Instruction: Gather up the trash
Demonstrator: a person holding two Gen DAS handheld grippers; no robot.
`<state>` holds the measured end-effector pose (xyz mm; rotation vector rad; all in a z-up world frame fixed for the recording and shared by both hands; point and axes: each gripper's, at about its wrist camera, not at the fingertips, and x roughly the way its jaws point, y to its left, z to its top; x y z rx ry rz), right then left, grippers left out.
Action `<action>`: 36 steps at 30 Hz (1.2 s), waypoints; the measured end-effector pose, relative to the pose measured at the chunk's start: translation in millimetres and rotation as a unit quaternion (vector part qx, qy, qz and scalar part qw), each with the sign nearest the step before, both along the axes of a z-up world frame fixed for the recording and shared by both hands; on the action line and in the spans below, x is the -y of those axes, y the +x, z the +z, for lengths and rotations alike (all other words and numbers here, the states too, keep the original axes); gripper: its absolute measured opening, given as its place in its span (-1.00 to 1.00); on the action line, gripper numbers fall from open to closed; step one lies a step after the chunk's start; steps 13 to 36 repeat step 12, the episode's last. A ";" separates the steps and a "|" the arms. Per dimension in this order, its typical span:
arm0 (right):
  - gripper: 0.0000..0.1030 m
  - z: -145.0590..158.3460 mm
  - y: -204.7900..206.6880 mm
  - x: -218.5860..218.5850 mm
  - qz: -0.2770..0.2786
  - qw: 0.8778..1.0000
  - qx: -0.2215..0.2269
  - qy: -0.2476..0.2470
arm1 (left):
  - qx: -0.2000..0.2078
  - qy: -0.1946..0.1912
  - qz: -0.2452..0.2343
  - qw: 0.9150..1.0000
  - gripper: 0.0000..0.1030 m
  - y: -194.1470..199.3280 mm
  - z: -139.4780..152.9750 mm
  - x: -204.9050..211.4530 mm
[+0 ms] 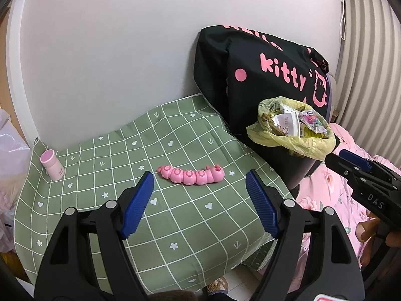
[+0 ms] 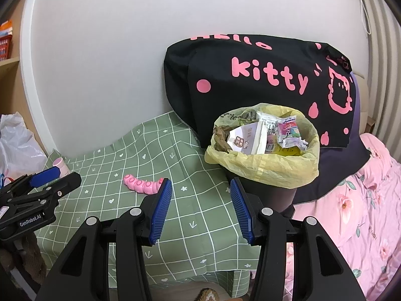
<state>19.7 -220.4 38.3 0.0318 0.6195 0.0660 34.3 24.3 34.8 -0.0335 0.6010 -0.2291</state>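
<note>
My left gripper (image 1: 200, 204) jaws wide, empty, lined up on pink caterpillar toy (image 1: 191, 173) on green cloth (image 1: 175, 225). Right gripper (image 2: 200, 210) also agape, empty, near full bin (image 2: 263, 150), likely ready for drop-off.

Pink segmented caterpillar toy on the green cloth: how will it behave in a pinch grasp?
The caterpillar toy looks like hard glossy plastic, so probably light and a bit slippery. Its rounded segments look jointed, so the ends would likely droop or flex if it is pinched mid-body. Lying flat on the checked cloth, it seems unlikely to roll.
</note>
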 end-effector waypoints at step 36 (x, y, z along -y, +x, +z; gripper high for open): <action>0.03 -66.0 100.9 -88.2 0.184 0.975 -0.122 0.006 | -0.149 -0.050 0.182 0.971 0.48 78.4 -89.9 -133.1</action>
